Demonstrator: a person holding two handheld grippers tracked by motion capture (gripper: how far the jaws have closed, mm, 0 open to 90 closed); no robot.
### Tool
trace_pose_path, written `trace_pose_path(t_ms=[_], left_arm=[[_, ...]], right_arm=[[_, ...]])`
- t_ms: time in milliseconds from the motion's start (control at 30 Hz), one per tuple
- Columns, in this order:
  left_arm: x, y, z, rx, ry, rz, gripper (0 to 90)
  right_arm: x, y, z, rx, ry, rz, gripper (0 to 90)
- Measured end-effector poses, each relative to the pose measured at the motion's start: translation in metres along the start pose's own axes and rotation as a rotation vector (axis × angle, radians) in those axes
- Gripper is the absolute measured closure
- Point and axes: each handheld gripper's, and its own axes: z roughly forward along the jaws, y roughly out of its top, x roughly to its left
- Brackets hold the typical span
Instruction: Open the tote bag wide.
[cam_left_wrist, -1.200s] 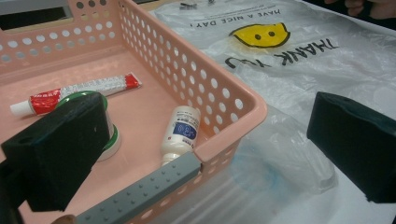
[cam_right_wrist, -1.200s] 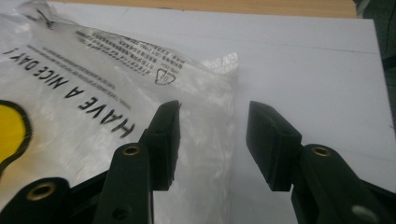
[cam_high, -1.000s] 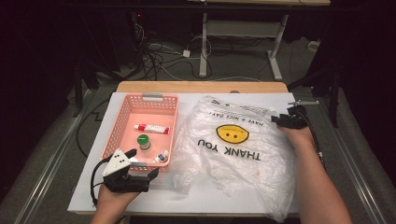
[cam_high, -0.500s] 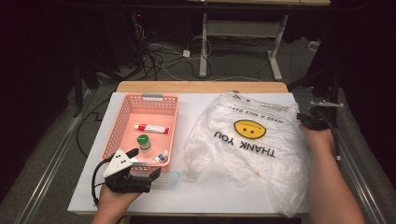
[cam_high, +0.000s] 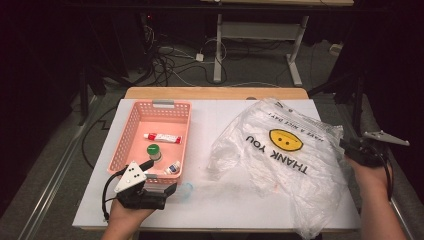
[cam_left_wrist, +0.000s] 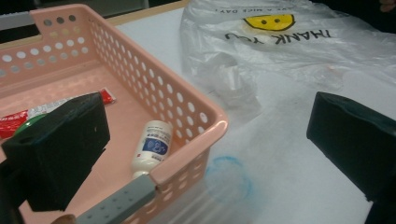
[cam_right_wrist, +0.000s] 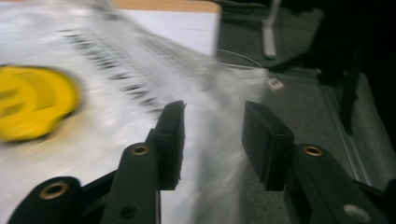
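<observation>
Both tongs gape empty: right tongs (cam_high: 346, 146) just opened, now beyond the shifted bag (cam_high: 285, 160).

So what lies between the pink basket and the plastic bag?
In the high view, only bare white tabletop separates the pink basket from the plastic bag.

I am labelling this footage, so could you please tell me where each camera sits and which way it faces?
High view: above the person's side of the table, looking forward and down; both forearms, left gripper, right gripper.
Left gripper view: on the left gripper, facing the pink basket; its wide-apart jaws show.
Right gripper view: on the right gripper, facing the table's right edge and the floor; its parted jaws show.
Shared: the plastic bag with its yellow smiley.
</observation>
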Motion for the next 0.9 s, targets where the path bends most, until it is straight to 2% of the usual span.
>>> trace_pose_path(t_ms=[33, 67, 100, 200, 233, 267, 300, 333, 367, 500, 533, 567, 633, 667, 700, 733, 767, 800, 833, 867, 900], left_arm=[[-0.002, 0.001, 0.0, 0.0, -0.007, 0.005, 0.0], [-0.004, 0.001, -0.001, -0.005, -0.016, 0.011, 0.0], [-0.006, 0.002, -0.002, -0.009, -0.023, 0.013, 0.0], [-0.008, 0.003, -0.002, -0.017, -0.041, 0.008, 0.0], [-0.009, 0.003, -0.002, -0.016, -0.044, 0.009, 0.0], [-0.01, 0.003, -0.002, -0.016, -0.049, 0.011, 0.0], [-0.012, 0.003, -0.001, -0.012, -0.056, 0.016, 0.0], [-0.013, 0.003, 0.0, -0.011, -0.06, 0.02, 0.0], [-0.015, 0.003, 0.001, -0.007, -0.067, 0.026, 0.1], [-0.014, 0.003, 0.006, -0.003, -0.081, 0.02, 0.2], [-0.014, 0.003, 0.007, 0.0, -0.082, 0.02, 0.2], [-0.013, 0.003, 0.007, 0.004, -0.082, 0.023, 0.2], [-0.012, 0.002, 0.008, 0.006, -0.083, 0.02, 0.2], [-0.012, 0.002, 0.009, 0.006, -0.082, 0.019, 0.2], [-0.011, 0.002, 0.009, 0.006, -0.081, 0.02, 0.2], [-0.011, 0.002, 0.009, 0.007, -0.079, 0.019, 0.2], [-0.011, 0.002, 0.009, 0.005, -0.079, 0.015, 0.2], [-0.01, 0.002, 0.009, 0.005, -0.079, 0.015, 0.2], [-0.01, 0.002, 0.009, 0.006, -0.079, 0.015, 0.2], [-0.01, 0.002, 0.009, 0.008, -0.079, 0.016, 0.2], [-0.01, 0.001, 0.009, 0.009, -0.08, 0.016, 0.2]], right_arm=[[0.0, 0.0, 0.0, 0.0, 0.0, 0.0, 59.0], [0.008, -0.003, -0.012, -0.005, 0.027, -0.01, 59.0], [0.03, -0.013, -0.038, 0.0, 0.088, -0.036, 57.9], [0.062, -0.032, -0.067, 0.002, 0.142, -0.068, 57.1], [0.062, -0.032, -0.067, 0.002, 0.142, -0.068, 57.1], [0.071, -0.039, -0.075, 0.0, 0.163, -0.068, 57.1], [0.091, -0.054, -0.089, 0.011, 0.204, -0.075, 56.7], [0.091, -0.054, -0.089, 0.011, 0.204, -0.075, 56.7], [0.097, -0.06, -0.093, 0.013, 0.216, -0.08, 56.5], [0.128, -0.085, -0.106, 0.055, 0.303, -0.094, 50.6], [0.134, -0.09, -0.106, 0.066, 0.306, -0.106, 46.2], [0.142, -0.096, -0.101, 0.103, 0.311, -0.121, 40.6], [0.144, -0.099, -0.097, 0.124, 0.318, -0.121, 39.9], [0.148, -0.103, -0.089, 0.166, 0.325, -0.133, 40.7], [0.148, -0.103, -0.089, 0.166, 0.325, -0.133, 40.7], [0.15, -0.105, -0.085, 0.191, 0.319, -0.156, 43.9], [0.152, -0.106, -0.086, 0.187, 0.292, -0.187, 52.7], [0.154, -0.105, -0.087, 0.192, 0.258, -0.222, 64.1], [0.154, -0.105, -0.088, 0.195, 0.263, -0.238, 82.4], [0.154, -0.105, -0.088, 0.195, 0.263, -0.238, 82.4], [0.155, -0.104, -0.088, 0.194, 0.257, -0.262, 90.0]])
